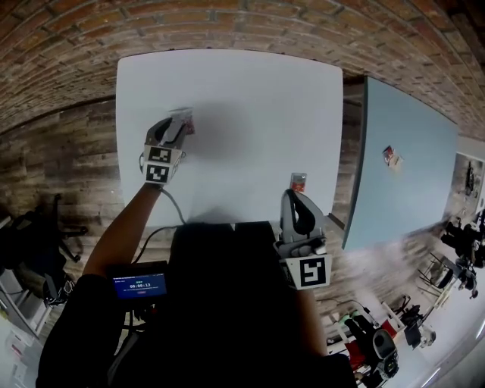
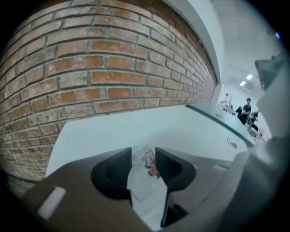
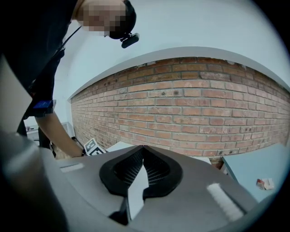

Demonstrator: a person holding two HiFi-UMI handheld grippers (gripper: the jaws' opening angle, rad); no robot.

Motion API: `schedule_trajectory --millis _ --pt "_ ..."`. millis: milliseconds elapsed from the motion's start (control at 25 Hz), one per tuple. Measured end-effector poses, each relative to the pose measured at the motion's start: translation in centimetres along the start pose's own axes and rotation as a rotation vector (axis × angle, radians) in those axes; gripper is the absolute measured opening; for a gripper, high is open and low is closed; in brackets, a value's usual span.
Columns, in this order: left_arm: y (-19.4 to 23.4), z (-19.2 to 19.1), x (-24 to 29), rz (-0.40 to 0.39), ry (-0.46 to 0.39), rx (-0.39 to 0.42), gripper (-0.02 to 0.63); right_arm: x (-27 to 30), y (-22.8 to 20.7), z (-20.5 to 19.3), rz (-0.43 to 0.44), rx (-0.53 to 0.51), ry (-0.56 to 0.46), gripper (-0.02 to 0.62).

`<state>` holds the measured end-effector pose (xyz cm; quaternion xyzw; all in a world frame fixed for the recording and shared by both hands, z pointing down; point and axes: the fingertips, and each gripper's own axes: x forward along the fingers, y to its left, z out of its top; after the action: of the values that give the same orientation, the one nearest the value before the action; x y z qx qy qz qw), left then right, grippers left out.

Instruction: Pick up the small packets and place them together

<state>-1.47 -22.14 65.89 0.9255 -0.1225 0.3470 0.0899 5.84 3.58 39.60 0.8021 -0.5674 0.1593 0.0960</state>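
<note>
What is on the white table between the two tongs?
Nothing. In the head view, the white table is bare all the way from the left tongs across to the right tongs.

Bright, even light — soft shadows, heavy fisheye bending, dark blurred rims.

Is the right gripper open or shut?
Shut. In the right gripper view, the jaws of the right gripper meet at their tips, pinching a thin white packet between them.

White table (image 1: 250, 114) against brick wall (image 1: 227, 23); pale blue table (image 1: 413, 189) beside it, small packet (image 1: 390, 156) lying on top.
</note>
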Motion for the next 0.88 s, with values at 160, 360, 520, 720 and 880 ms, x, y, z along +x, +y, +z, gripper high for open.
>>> schedule_trajectory --millis 160,360,520,720,880 --pt "-0.8 2.2 -4.2 0.055 -0.15 -0.074 0.0 -1.2 -3.5 -0.5 -0.032 0.063 -0.015 0.005" --pt "-5.1 3.9 -9.2 0.01 -0.251 -0.103 0.0 -2.1 -9.8 -5.7 -0.075 0.018 0.122 0.083" --pt "-7.6 1.1 -12.2 0.043 -0.247 -0.218 0.0 -1.8 -12.6 -13.0 0.01 -0.153 0.348 0.081" --pt "-10.6 -2.5 -15.9 0.116 -0.226 -0.327 0.0 -1.1 -12.8 -22.5 0.219 -0.199 0.606 0.123" --pt "-12.3 -3.5 -17.6 0.188 -0.229 -0.367 0.0 -0.7 -13.1 -27.5 0.315 -0.256 0.729 0.151"
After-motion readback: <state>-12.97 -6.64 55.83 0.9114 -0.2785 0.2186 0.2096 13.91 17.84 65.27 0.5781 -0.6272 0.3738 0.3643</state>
